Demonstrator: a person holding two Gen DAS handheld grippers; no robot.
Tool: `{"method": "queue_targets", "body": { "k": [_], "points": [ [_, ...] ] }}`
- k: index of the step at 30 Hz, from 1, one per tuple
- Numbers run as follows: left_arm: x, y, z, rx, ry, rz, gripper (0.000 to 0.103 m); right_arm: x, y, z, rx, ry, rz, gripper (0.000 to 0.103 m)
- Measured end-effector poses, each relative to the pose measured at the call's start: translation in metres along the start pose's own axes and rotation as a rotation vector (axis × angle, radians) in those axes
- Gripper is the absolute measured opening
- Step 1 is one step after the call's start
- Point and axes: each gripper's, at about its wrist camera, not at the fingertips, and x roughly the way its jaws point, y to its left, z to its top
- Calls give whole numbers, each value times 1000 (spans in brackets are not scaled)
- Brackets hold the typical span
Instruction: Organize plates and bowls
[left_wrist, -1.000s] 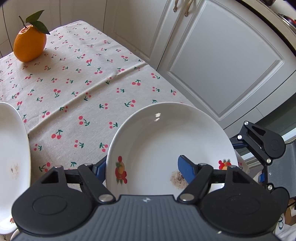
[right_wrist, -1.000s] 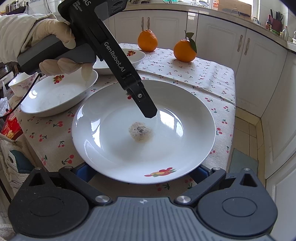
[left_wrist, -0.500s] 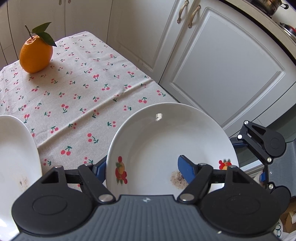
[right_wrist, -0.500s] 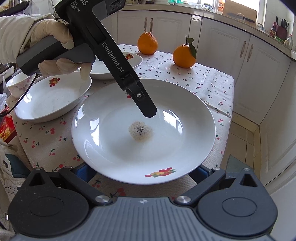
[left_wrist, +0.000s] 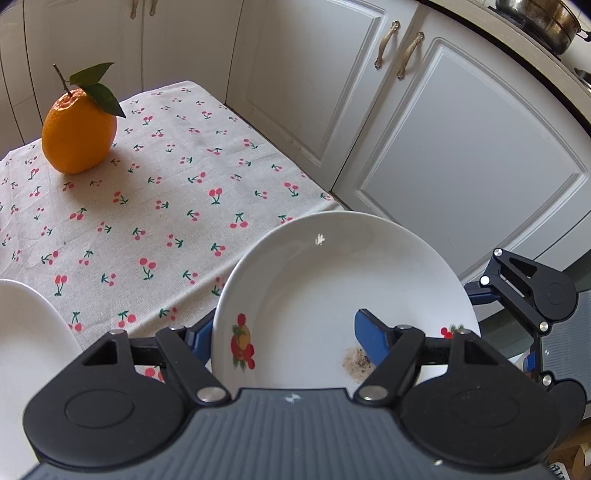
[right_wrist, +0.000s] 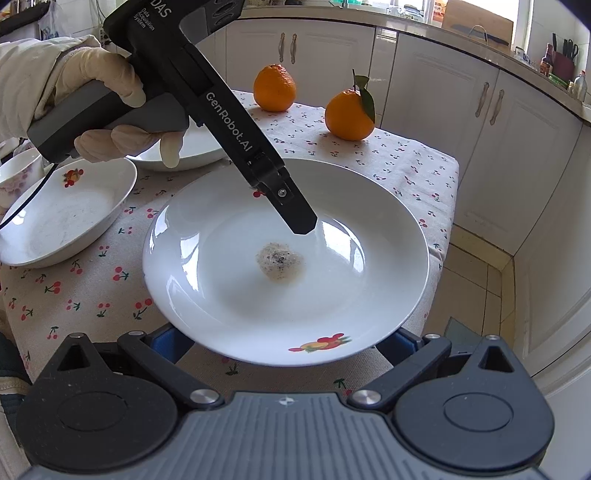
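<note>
Plate (right_wrist: 258, 295), white with a speck of food residue (right_wrist: 280, 262), hangs over the near table (right_wrist: 406, 162) edge, pinched at opposite rims by both grippers: left gripper (right_wrist: 301, 221) on the far rim, right gripper (right_wrist: 284, 347) on the near. Judged, both should move together, keeping it level. Only the right view shows the bowl (right_wrist: 62, 218) and second orange (right_wrist: 275, 86).

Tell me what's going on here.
A person with a gripper in each hand is lifting one dirty plate above the cherry tablecloth. The left gripper clamps one edge, one finger inside the plate. The right gripper holds the opposite rim. Two more plates and two oranges sit on the table.
</note>
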Motion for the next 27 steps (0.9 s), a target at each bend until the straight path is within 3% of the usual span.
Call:
{"method": "queue_targets", "body": {
  "k": [23, 27],
  "points": [
    [22, 5, 12, 10, -13, 53, 75, 18, -16, 2, 43, 15, -21, 103],
    [19, 3, 11, 23, -21, 68, 79, 16, -14, 3, 48, 20, -31, 103]
  ]
}}
